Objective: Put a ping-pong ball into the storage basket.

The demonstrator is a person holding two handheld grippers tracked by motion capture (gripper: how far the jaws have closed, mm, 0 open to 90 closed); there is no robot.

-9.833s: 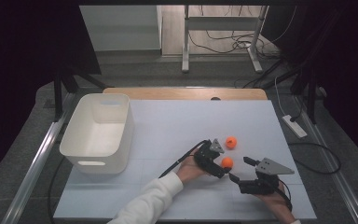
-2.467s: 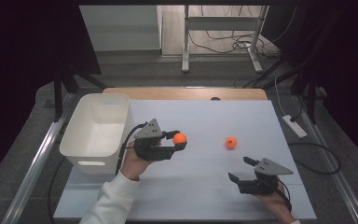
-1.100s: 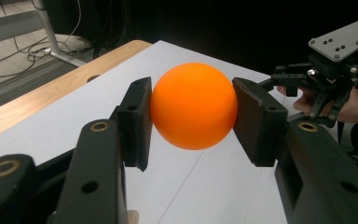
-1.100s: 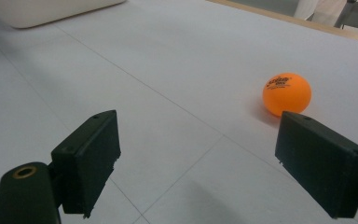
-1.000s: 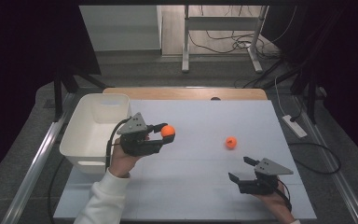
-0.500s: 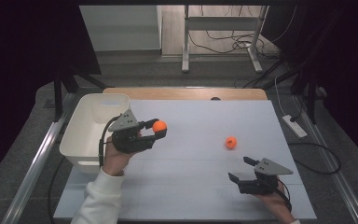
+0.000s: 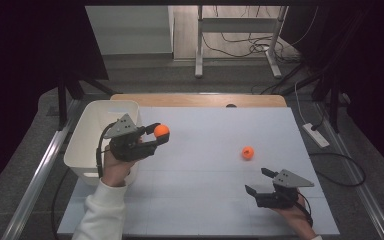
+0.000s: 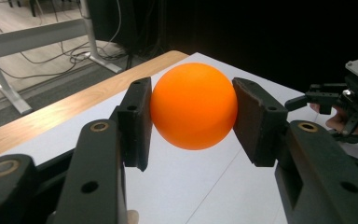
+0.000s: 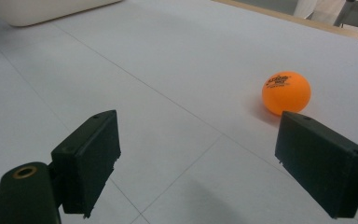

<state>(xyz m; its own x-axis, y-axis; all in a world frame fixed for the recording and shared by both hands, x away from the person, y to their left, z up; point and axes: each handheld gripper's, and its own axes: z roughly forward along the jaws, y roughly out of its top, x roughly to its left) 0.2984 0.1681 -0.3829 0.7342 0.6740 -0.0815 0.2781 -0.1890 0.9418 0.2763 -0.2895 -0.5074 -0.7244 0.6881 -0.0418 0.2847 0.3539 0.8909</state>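
Observation:
My left gripper (image 7: 161, 133) is shut on an orange ball (image 7: 161, 131), held above the table just right of the white bin (image 7: 86, 134). In the left gripper view the ball (image 8: 193, 106) is pinched between both pads (image 8: 136, 122). A second orange ball (image 7: 248, 152) lies on the white table right of centre. My right gripper (image 7: 257, 182) rests open near the front right, below that ball. In the right gripper view the loose ball (image 9: 286, 92) lies ahead, just beyond the right-hand pad (image 9: 320, 161), with nothing between the jaws.
The white bin stands at the table's left edge, its corner (image 9: 42, 9) seen far off in the right gripper view. A wooden strip (image 7: 200, 100) runs along the table's far edge. Cables and a power strip (image 7: 315, 135) lie on the floor to the right.
My left gripper has carried the orange ball from the table's right-centre leftward, close to the bin. The right gripper and the loose ball have stayed put.

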